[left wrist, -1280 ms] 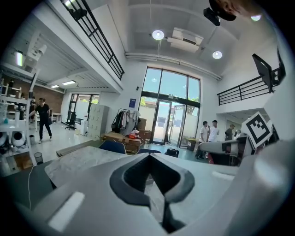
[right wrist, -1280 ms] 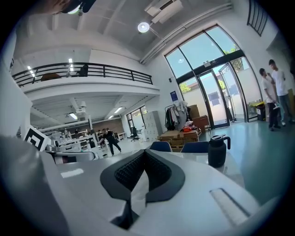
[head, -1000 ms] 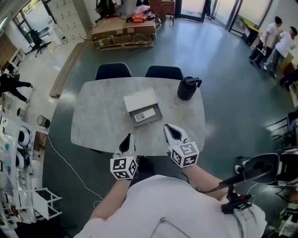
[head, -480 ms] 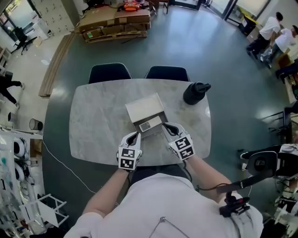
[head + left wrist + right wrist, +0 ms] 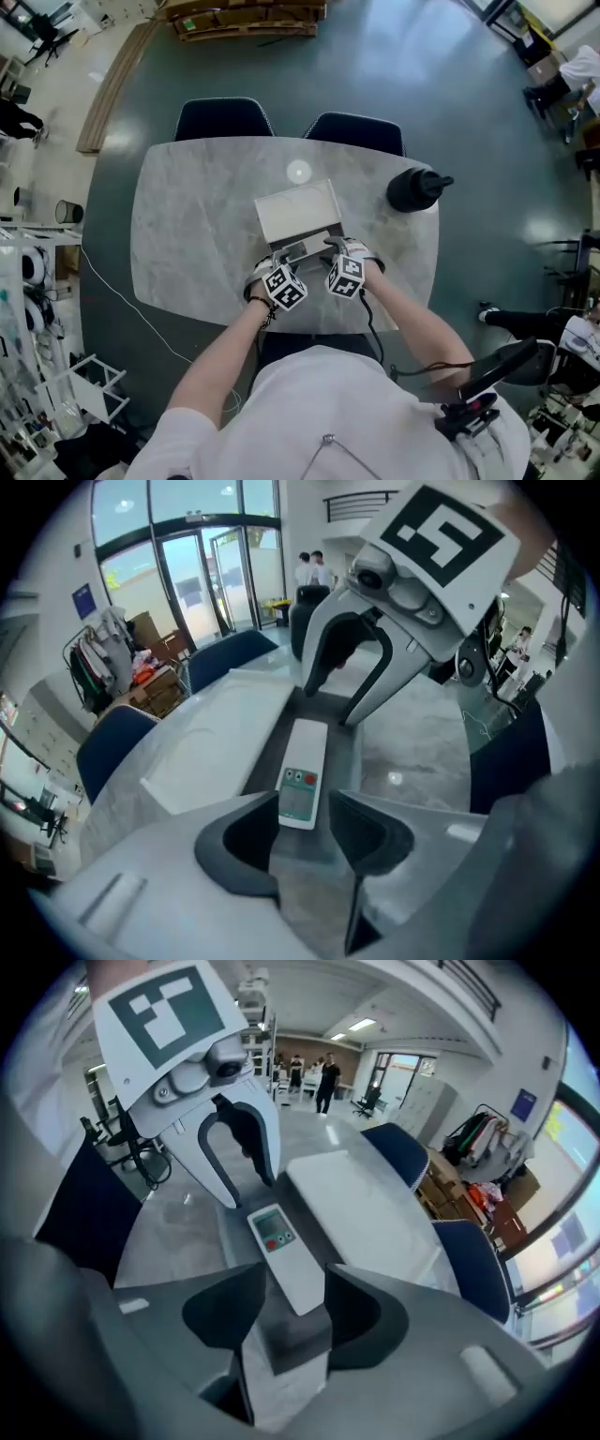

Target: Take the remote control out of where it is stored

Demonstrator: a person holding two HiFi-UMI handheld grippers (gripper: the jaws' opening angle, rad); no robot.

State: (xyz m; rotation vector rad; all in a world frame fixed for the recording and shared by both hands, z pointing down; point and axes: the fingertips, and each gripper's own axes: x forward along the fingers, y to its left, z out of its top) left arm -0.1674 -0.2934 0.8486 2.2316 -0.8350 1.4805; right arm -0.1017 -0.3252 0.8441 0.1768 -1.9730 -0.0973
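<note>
Barely started tbh: the remote control (image 5: 302, 761) lies flat in its open box (image 5: 270, 747) on the tabletop (image 5: 187, 225). Left gripper (image 5: 302, 808) and right gripper (image 5: 295, 1283) sit at opposite ends of it, fingers spread, nothing pinched. Grabbing and lifting out are all left.

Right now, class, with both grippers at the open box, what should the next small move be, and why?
Probably close the right gripper on the remote: it lies flat in the box, its end between those open jaws, and nothing grips it yet.
</note>
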